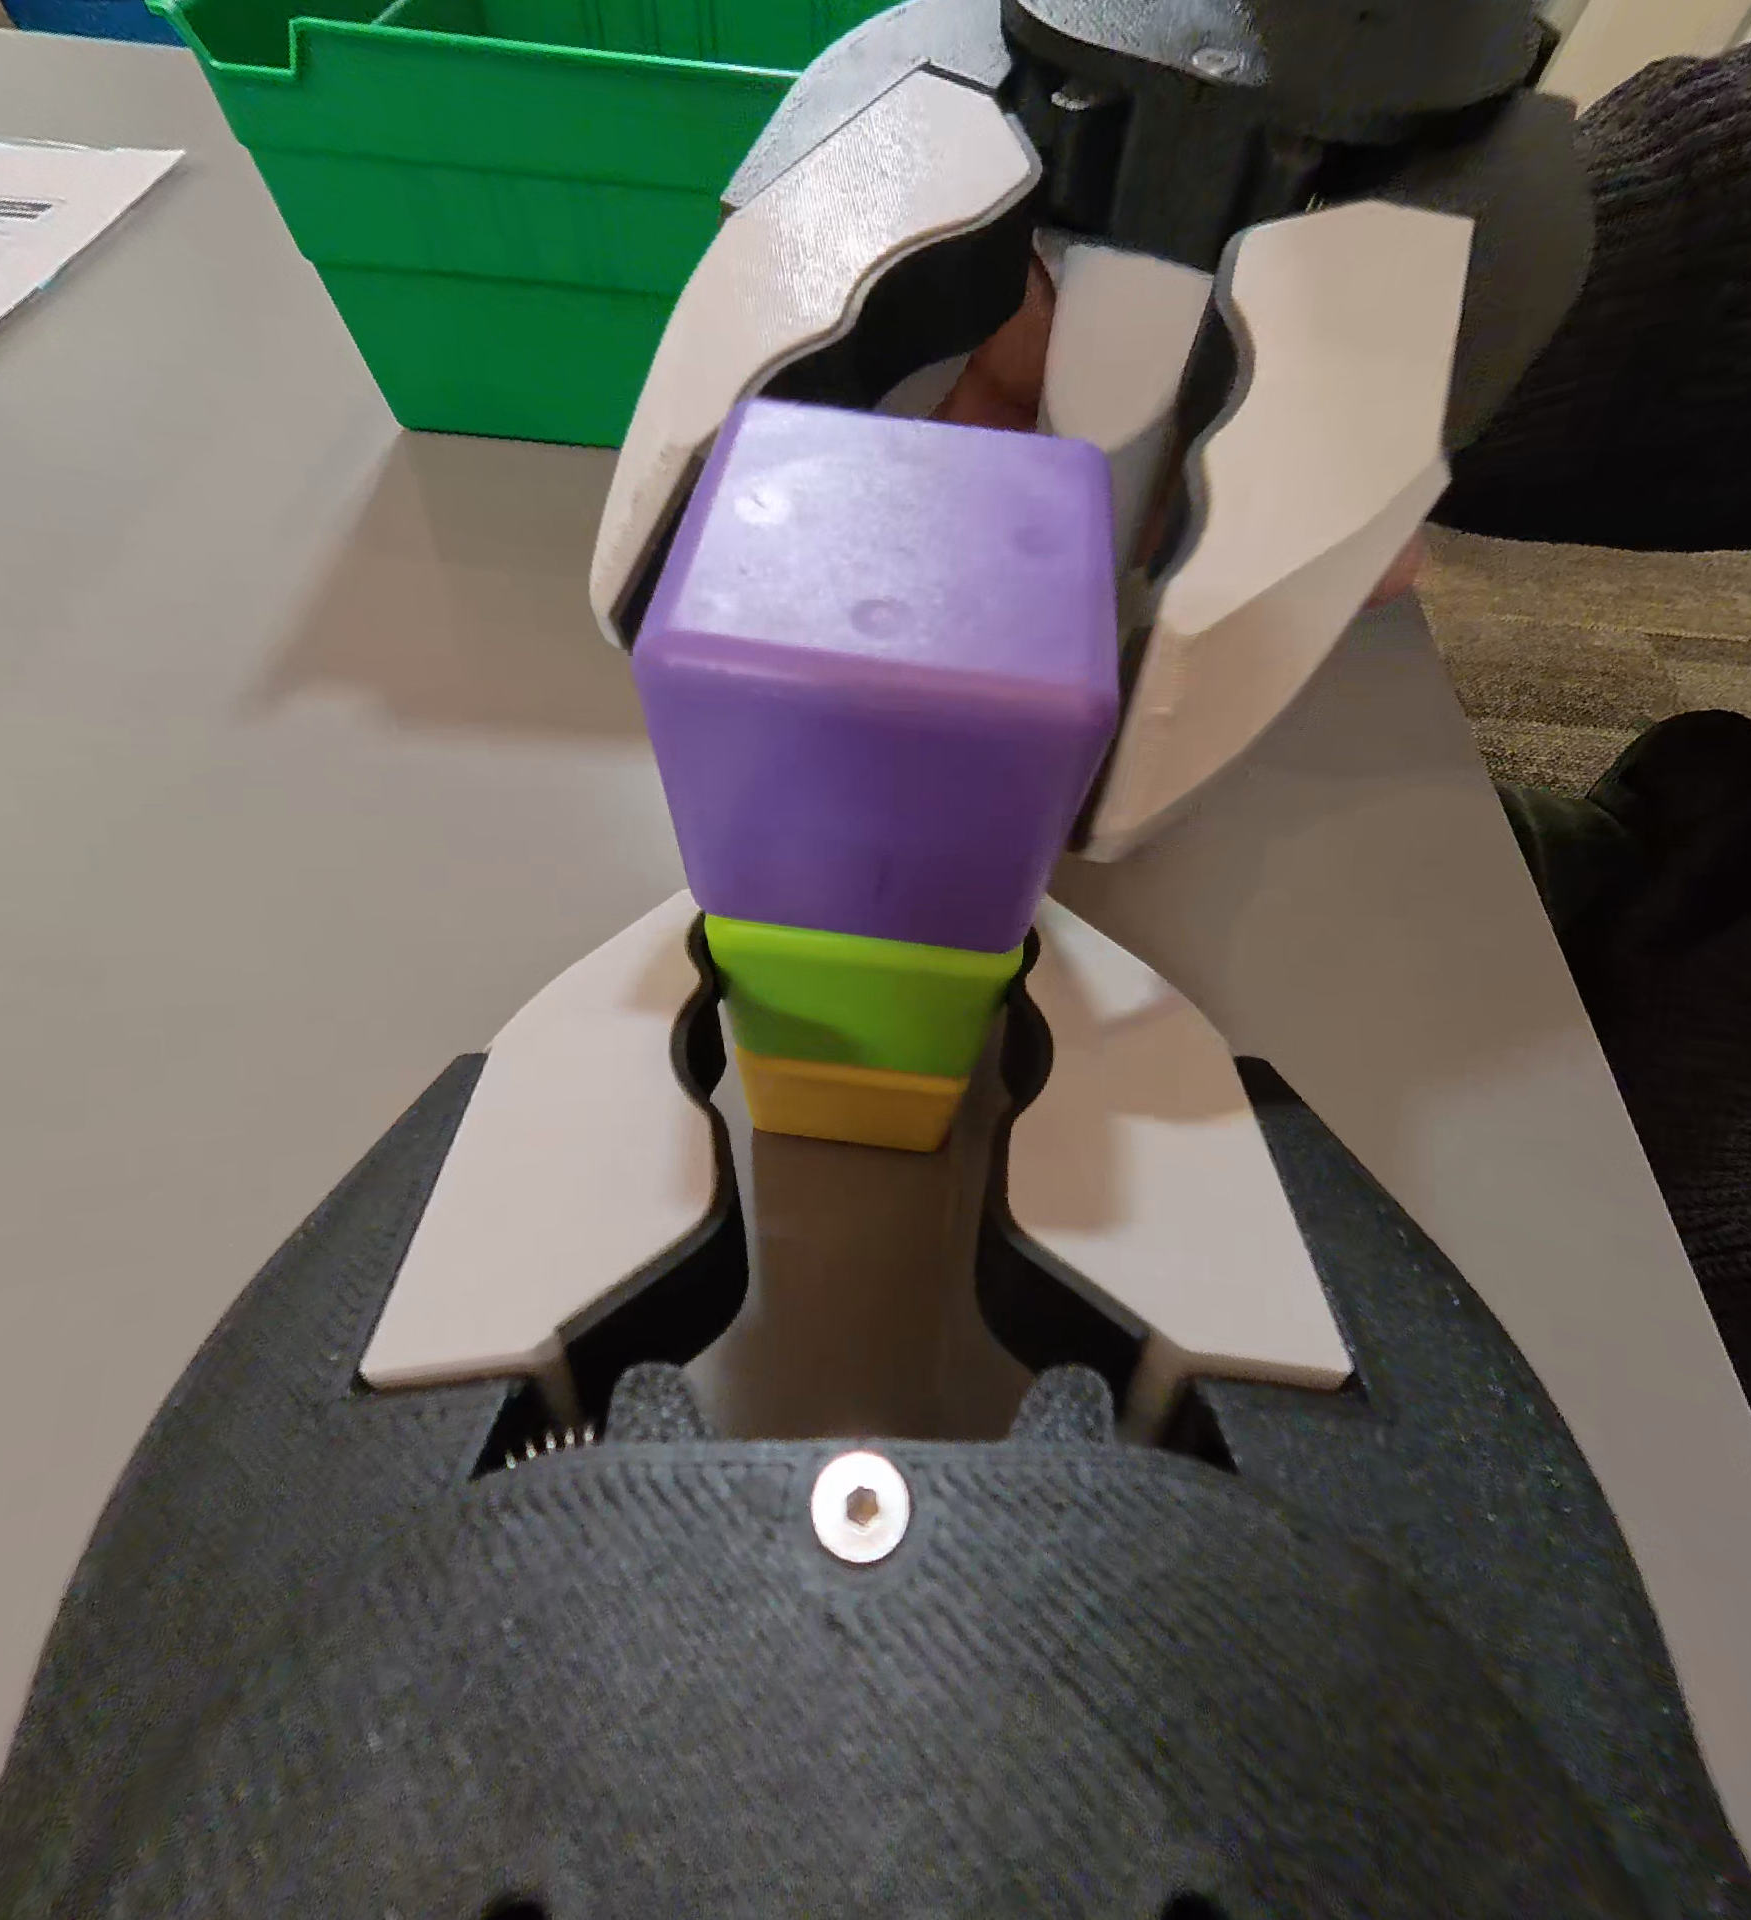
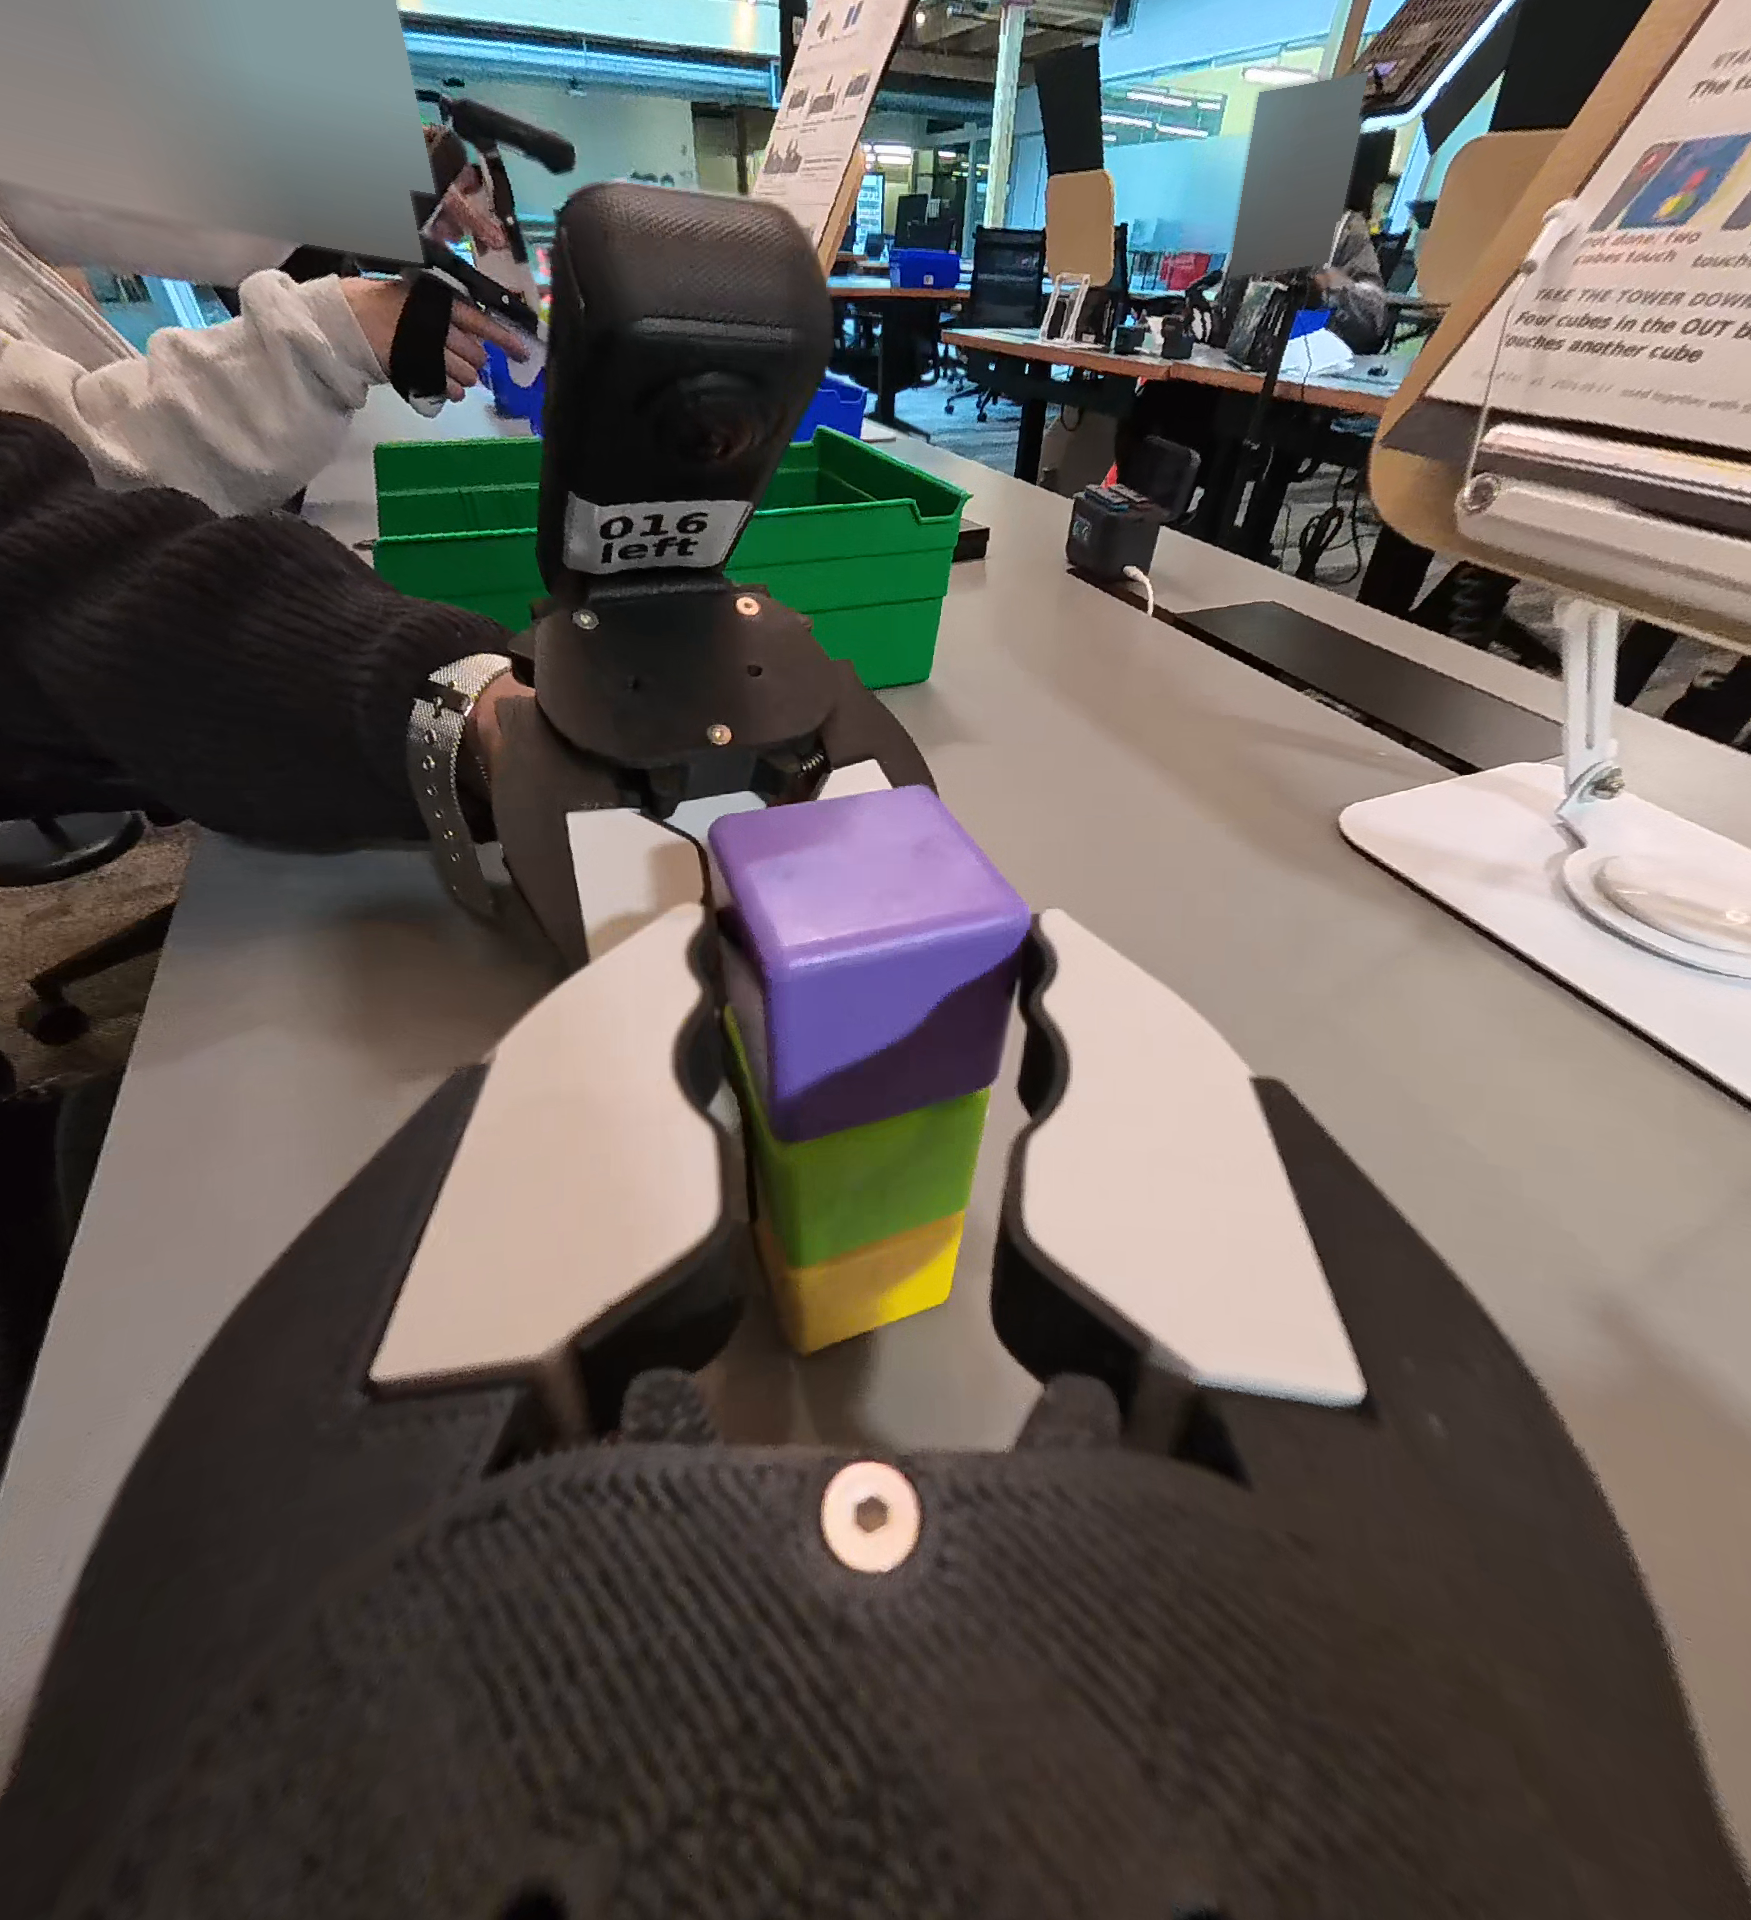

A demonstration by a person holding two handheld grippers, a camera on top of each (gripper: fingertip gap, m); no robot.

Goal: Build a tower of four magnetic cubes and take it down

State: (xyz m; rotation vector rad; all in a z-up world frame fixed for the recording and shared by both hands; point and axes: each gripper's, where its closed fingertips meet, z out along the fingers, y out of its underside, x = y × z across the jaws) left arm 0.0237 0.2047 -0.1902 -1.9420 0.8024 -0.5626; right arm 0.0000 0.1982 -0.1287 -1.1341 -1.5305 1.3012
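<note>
Grey table (image 1: 227, 779) with a green bin (image 1: 497, 260) at eleven o'clock in the left wrist view and a printed sheet (image 1: 9, 239) at ten; in the right wrist view, a white stand (image 2: 1473, 862) at two o'clock, a small black device (image 2: 1110, 535) at one

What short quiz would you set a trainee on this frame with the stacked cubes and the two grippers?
1. True or false: the right gripper brackets the purple plastic cube on top of the tower.
2. Which cube do the left gripper fingers bracket?
3. What stands behind the tower on the grey table? A green plastic bin; B red bucket; C cardboard box.

Key: 1 true. 2 the lime-green plastic cube, in the middle above the yellow plastic cube. 3 A.
</note>
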